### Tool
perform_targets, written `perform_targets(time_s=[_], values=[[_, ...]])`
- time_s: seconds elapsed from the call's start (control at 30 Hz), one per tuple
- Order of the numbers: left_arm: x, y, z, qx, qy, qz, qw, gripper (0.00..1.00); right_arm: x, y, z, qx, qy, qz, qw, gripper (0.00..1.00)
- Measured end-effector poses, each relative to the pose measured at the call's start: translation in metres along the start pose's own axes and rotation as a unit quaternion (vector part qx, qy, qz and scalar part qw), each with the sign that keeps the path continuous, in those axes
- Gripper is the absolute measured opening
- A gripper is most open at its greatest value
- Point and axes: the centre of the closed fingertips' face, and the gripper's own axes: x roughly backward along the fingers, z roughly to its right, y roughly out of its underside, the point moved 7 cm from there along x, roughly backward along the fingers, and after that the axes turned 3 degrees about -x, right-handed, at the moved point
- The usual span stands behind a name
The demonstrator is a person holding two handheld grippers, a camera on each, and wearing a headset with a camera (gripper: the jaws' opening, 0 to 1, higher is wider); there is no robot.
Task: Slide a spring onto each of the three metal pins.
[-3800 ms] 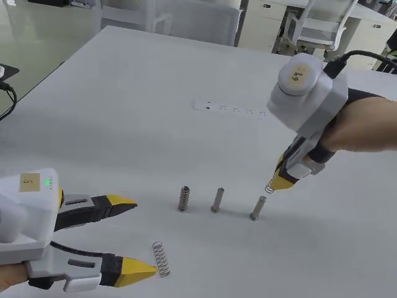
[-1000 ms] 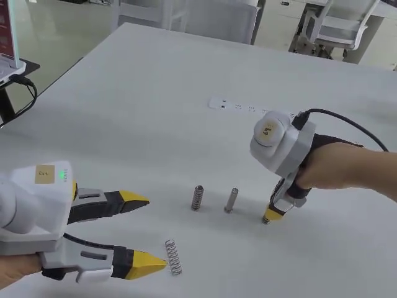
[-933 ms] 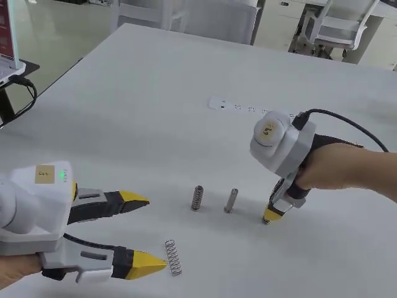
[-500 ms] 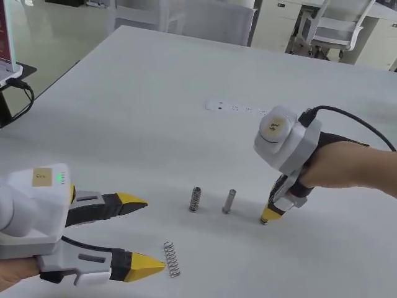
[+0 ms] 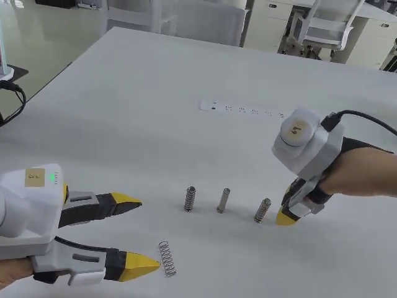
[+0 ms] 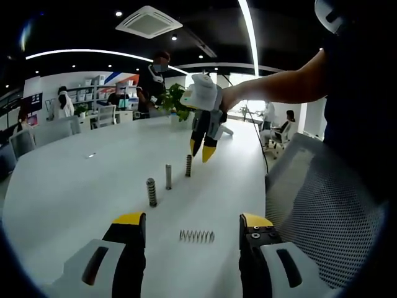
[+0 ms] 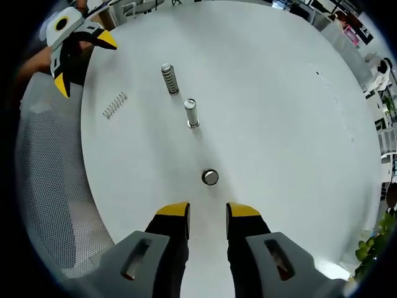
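The loose spring is seen lower left on the worktop, just beside the wide-spread left tool; the narrowly parted, empty right tool is held beside the spring-covered rightmost pin.

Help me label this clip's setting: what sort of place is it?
Probably an open-plan office: a large white table with a power strip on it, office chairs behind, and a ceiling air-conditioning unit overhead.
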Motion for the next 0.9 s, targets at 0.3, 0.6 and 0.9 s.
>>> perform_targets(time_s=[0.3,0.6,0.9], values=[[-0.001,-0.001,0.001,-0.003,0.003,0.0,1.0,0.57,0.001,0.011,-0.02,-0.007,-0.01,0.007,0.9999,0.21],[-0.001,-0.002,0.002,-0.007,0.004,0.001,1.0,0.57,-0.002,0.002,-0.058,0.001,-0.037,0.025,0.999,0.21],[0.001,-0.003,0.003,-0.009,0.004,0.003,0.9999,0.56,-0.002,-0.024,-0.094,0.025,-0.064,0.048,0.9965,0.21]])
